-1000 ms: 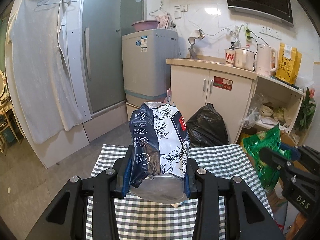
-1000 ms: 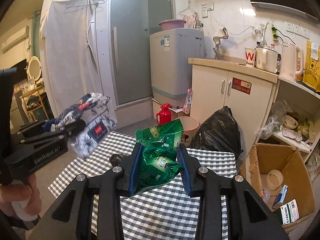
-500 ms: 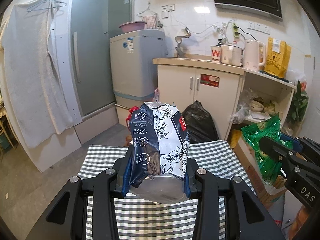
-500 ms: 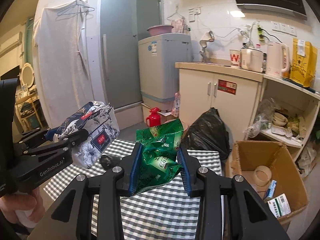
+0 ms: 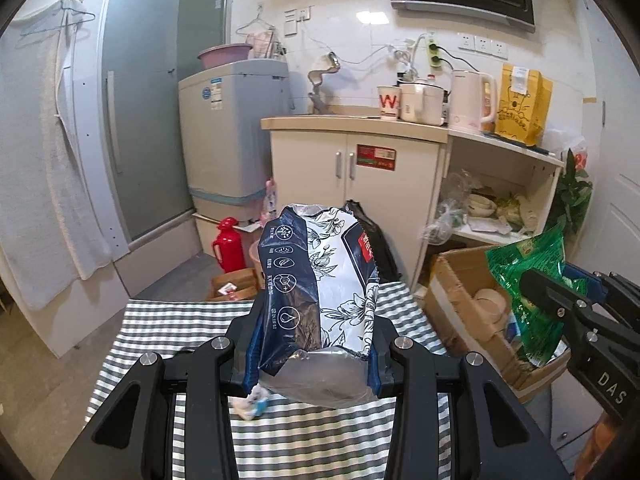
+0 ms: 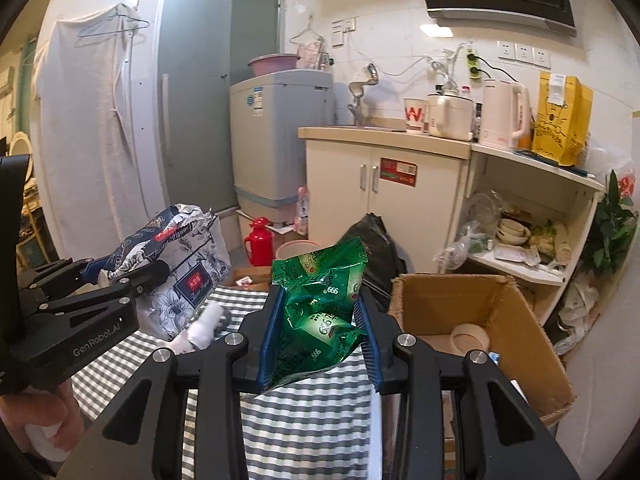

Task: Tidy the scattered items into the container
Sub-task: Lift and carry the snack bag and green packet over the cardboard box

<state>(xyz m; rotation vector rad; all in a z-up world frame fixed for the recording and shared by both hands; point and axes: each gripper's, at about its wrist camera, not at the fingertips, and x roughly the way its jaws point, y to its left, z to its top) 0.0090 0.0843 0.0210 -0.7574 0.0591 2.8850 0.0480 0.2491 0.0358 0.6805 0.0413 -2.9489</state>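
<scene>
The tissue pack (image 5: 320, 280), navy and white with a floral print, is sitting clamped upright between the blue pads of the left tool (image 5: 312, 344), raised above the checked surface (image 5: 320, 432). The green snack bag (image 6: 320, 312) is being gripped the same way by the right tool (image 6: 320, 344), hanging over the surface's right edge, just beside the open cardboard box (image 6: 520, 320) standing on the floor to the right. A roll of tape (image 6: 468, 336) is lying inside that box. On the surface, a small crumpled wrapper (image 5: 252, 398) is lying under the left tool, and a white rolled item (image 6: 204, 326) is resting near the tissue pack.
</scene>
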